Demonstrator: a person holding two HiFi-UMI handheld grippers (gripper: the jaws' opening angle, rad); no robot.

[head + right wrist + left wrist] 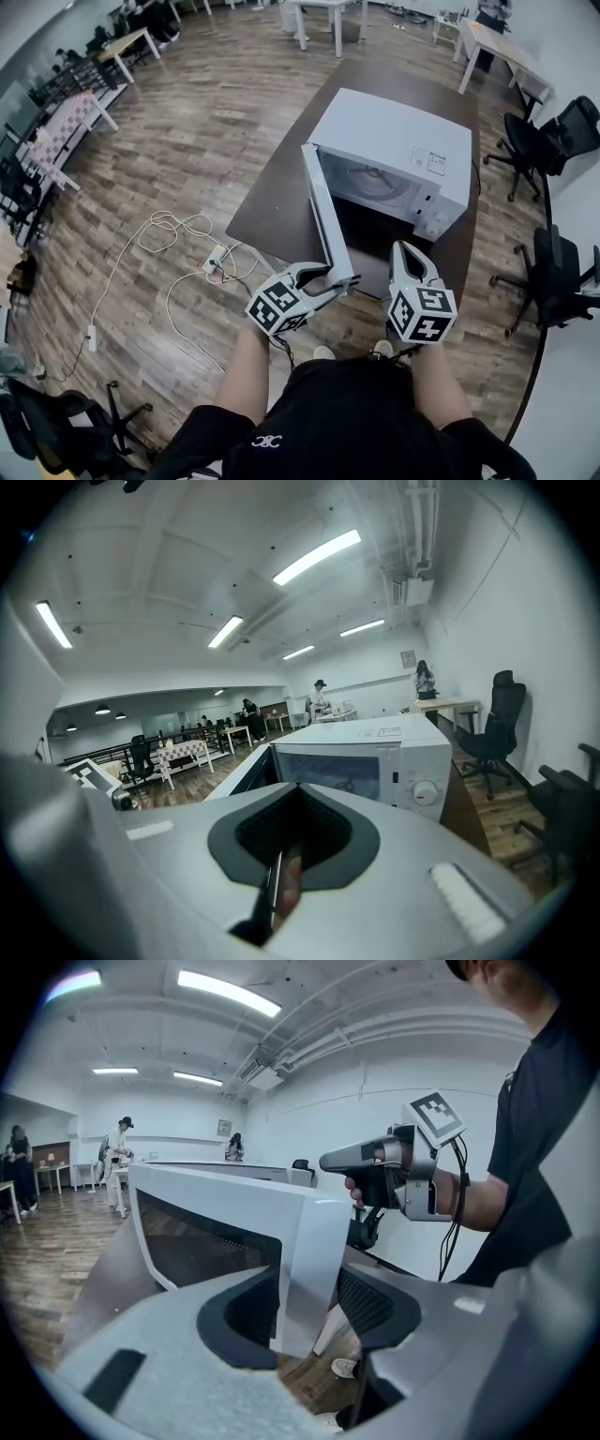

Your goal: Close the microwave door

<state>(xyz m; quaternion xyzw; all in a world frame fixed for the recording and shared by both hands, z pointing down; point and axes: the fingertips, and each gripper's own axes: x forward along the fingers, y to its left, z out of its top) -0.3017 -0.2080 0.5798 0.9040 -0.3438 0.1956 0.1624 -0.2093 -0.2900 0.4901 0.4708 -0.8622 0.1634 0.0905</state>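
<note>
Microwave (394, 141) sits on the dark surface (272, 202), centre-right of head view. Its door (323, 211) is swung fully out, roughly square to the oven front. Hinge end is toward upper-centre of frame and the free edge points down toward the person.

Left gripper (336, 279): jaws apart and straddling the door's free edge, which its own view shows standing between the two pads. Looks like slack on at least one side, so I read it as not clamped.

Right gripper (405, 251): jaws closed together w/ nothing between them. It hangs lower-centre of head view, just right of the door end and in front of the open cavity, touching nothing.

Handling (judgement):
- Door is a stiff panel, prob light, and swings freely on its hinge, so no real load.
- The white face is smooth and glossy, so pads may slide if pulled sideways.
- Best contact is the free edge, far from the hinge, for max leverage. No need to squeeze; a push w/ one pad on the outer face should do.
- Latch likely needs a firm last nudge.
- Oven body is heavier, but a hard shove could skid it on the surface.
- Right gripper should stay clear of the cavity as the door sweeps.
</note>
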